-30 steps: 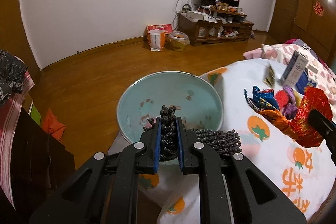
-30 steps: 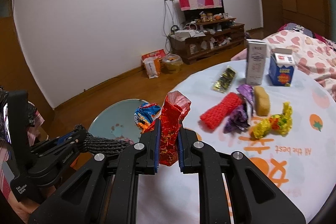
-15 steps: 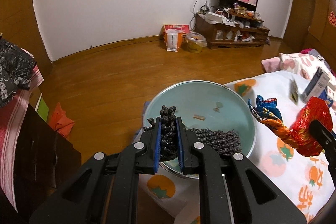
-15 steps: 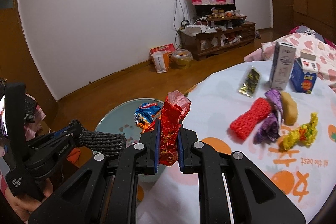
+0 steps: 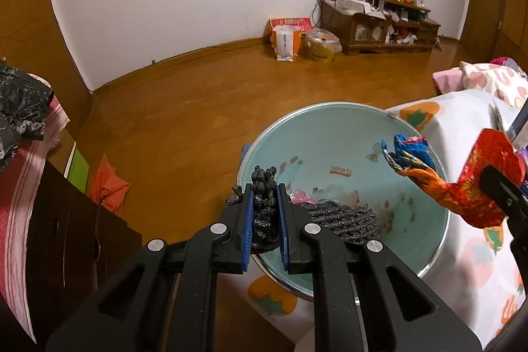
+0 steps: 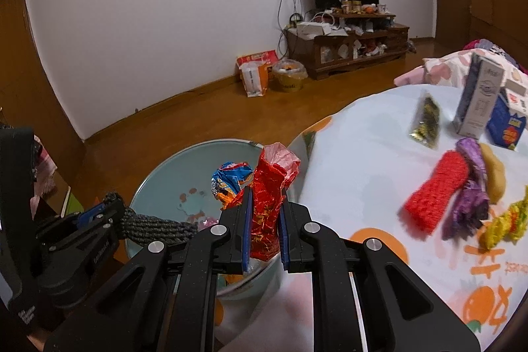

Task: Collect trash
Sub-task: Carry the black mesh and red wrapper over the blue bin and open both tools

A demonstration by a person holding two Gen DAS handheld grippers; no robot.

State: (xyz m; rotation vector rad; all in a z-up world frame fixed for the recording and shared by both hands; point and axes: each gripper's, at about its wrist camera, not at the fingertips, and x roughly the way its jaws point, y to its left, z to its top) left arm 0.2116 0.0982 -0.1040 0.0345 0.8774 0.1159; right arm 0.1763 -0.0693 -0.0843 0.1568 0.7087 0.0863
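Over the pale blue basin (image 5: 333,134) I hold both pieces of trash. My left tongs (image 5: 265,220) are clamped on a dark grey knitted bundle (image 5: 340,220) that trails to the right above the basin's bowl. My right tongs (image 6: 265,230) are clamped on a crumpled red foil wrapper (image 6: 269,197), with a blue and orange snack wrapper (image 6: 231,180) bunched against it; both hang above the basin's near side.

I judge the foil light, crinkly and a bit slippery, so a pinch across its thick crumpled middle, as now, looks safest. The knit looks soft and limp; held at 1 end it sags, and it may snag on the pads when I let go.

Beyond the basin, on the bench (image 6: 356,154) with its orange fruit print, lie a red knitted piece (image 6: 435,190), a purple wrapper (image 6: 468,197), a yellow lump (image 6: 493,177), a yellow-green wrapper (image 6: 505,223) and a dark gold sachet (image 6: 427,121).

2 cartons stand behind: a grey-white box (image 6: 480,101) and a blue box (image 6: 506,124); their lettering is too small for me to read. Orange characters on the cloth are blurred.
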